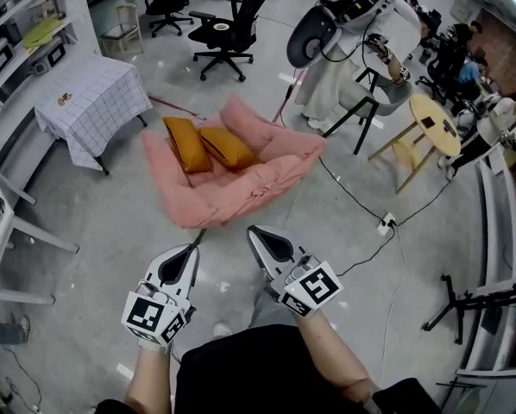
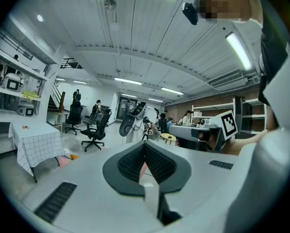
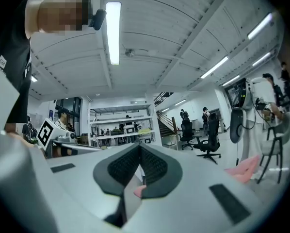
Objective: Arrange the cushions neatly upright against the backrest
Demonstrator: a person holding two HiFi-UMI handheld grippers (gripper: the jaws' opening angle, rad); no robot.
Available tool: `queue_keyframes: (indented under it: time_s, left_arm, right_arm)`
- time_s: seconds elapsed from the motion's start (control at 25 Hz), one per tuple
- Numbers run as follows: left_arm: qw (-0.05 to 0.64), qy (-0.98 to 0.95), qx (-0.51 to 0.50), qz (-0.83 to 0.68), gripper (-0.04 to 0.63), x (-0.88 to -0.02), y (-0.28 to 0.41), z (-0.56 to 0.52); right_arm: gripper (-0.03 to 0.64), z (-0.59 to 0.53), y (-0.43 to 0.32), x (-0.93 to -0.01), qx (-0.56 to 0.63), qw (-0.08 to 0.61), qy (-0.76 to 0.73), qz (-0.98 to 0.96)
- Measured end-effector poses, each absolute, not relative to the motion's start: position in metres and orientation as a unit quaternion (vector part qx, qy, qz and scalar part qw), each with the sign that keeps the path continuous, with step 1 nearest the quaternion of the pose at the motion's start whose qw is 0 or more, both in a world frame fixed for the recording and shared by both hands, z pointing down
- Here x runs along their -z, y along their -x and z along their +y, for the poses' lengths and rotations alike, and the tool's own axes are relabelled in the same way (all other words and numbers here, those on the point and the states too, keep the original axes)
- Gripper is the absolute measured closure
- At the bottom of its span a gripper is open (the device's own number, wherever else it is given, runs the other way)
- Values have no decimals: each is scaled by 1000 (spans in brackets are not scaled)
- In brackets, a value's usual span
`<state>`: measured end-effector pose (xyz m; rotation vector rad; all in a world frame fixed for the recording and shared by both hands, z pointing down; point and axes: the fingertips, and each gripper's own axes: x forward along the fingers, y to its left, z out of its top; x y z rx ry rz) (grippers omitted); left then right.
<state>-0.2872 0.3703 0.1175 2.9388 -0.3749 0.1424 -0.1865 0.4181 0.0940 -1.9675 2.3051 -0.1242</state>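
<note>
Pink sofa (image 1: 267, 178): on the grey floor (image 1: 103, 222), ahead of both tools and well apart from them.
Orange cushions: left cushion (image 1: 186, 143) and right cushion (image 1: 227, 146), just beside each other on the sofa seat, tilted, near the backrest (image 1: 251, 121).
Left tool (image 1: 194, 248): jaws closed together, holding nothing.
Right tool (image 1: 252, 232): jaws closed together, holding nothing.
Table (image 1: 94, 102): checked cloth, left of the sofa.

We see a salmon-pink quilted floor sofa (image 1: 275, 166), two mustard-yellow fabric cushions (image 1: 187, 143), and a white tablecloth (image 1: 90, 102) with thin dark grid lines.
</note>
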Motion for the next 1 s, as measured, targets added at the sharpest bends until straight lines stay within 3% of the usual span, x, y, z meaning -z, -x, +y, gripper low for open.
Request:
queue_keyframes:
  time_s: [0.64, 1.0]
  left_arm:
    - [86, -960, -112, -242, 583, -126, 89, 279]
    - [88, -942, -152, -286, 583, -141, 52, 267]
  right_arm:
    - [607, 299, -37, -117, 94, 80, 573, 810]
    - [606, 282, -110, -139, 123, 70, 568, 811]
